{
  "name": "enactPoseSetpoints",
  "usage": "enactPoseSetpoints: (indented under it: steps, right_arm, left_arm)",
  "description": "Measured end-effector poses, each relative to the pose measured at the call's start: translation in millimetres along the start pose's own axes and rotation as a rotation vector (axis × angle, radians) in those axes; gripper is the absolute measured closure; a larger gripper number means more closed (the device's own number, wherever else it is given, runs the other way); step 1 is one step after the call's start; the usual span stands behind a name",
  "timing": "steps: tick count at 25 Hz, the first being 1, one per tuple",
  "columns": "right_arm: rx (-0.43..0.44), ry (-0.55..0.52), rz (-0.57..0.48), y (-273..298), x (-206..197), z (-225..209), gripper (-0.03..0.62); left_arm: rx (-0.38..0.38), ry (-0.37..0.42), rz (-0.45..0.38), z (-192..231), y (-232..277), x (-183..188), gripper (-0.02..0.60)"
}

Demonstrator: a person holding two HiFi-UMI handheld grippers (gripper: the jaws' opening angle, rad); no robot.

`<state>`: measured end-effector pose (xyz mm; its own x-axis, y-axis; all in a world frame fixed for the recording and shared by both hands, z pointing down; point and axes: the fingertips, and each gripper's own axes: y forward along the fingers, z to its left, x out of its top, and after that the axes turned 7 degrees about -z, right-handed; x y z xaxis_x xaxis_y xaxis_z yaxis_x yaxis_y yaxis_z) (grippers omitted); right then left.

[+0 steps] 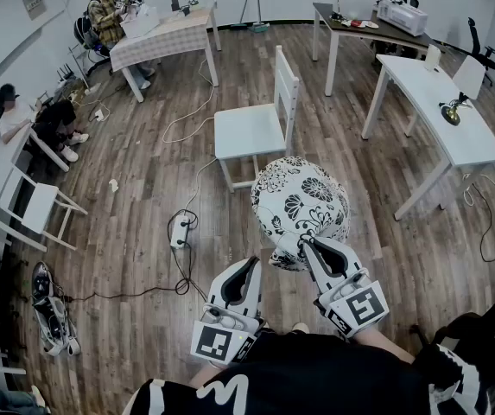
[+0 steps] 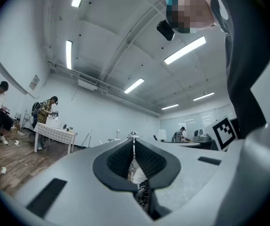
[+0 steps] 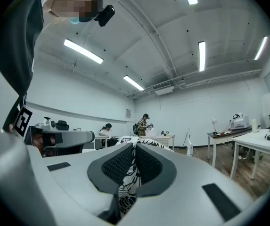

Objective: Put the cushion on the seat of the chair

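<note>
The cushion (image 1: 300, 202) is round and white with a black floral print, and it hangs in front of me above the wooden floor. My right gripper (image 1: 301, 245) is shut on its near edge; printed fabric (image 3: 127, 187) shows between its closed jaws (image 3: 135, 147). My left gripper (image 1: 252, 264) sits just left of that edge with its jaws together (image 2: 134, 147), and a bit of printed fabric (image 2: 142, 194) shows in the gap near their base. The white wooden chair (image 1: 249, 132) stands further ahead with its seat bare and its back on the right side.
A power strip (image 1: 180, 230) with cables lies on the floor to the left of the cushion. White desks (image 1: 441, 102) stand at the right, a cloth-covered table (image 1: 161, 33) with a person at the back left. Another white chair (image 1: 35, 206) is at the left wall.
</note>
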<state>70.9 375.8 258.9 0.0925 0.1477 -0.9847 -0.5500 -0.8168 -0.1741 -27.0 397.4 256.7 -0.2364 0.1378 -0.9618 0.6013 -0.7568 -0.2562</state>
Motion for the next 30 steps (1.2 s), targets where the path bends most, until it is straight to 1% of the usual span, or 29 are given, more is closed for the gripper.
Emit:
enactPoseSetpoints:
  steps: [4,7,10,14,20,24,30]
  right_arm:
    - [-0.007,-0.003,0.004,-1.8,-1.8,1.6,0.563]
    - [-0.008,-0.003,0.007,-2.0,-2.8,2.8,0.563]
    - [-0.012,0.000,0.013,-0.7,-4.0,1.8,0.563]
    - [-0.013,-0.008,0.016,4.5,-6.1,4.8,0.563]
    - [-0.024,-0.007,0.013,15.9,-8.6,10.3,0.562]
    - [-0.030,-0.031,-0.014,35.5,-5.2,12.3,0.562]
    - [-0.072,-0.048,-0.063,64.4,3.7,12.5,0.562]
  left_arm:
    - [-0.003,-0.009,0.007,0.1,-3.2,-3.6,0.568]
    - [0.009,-0.027,-0.013,1.0,-1.6,1.5,0.568]
    - [-0.003,-0.013,-0.005,3.1,-1.4,-0.6,0.568]
    - [-0.007,-0.023,-0.014,9.9,-0.8,0.4,0.568]
    - [-0.006,-0.027,0.003,25.9,-0.8,-1.4,0.568]
    - [-0.010,-0.018,0.004,44.6,5.8,2.7,0.568]
    - [-0.025,0.005,-0.016,65.9,16.3,13.7,0.568]
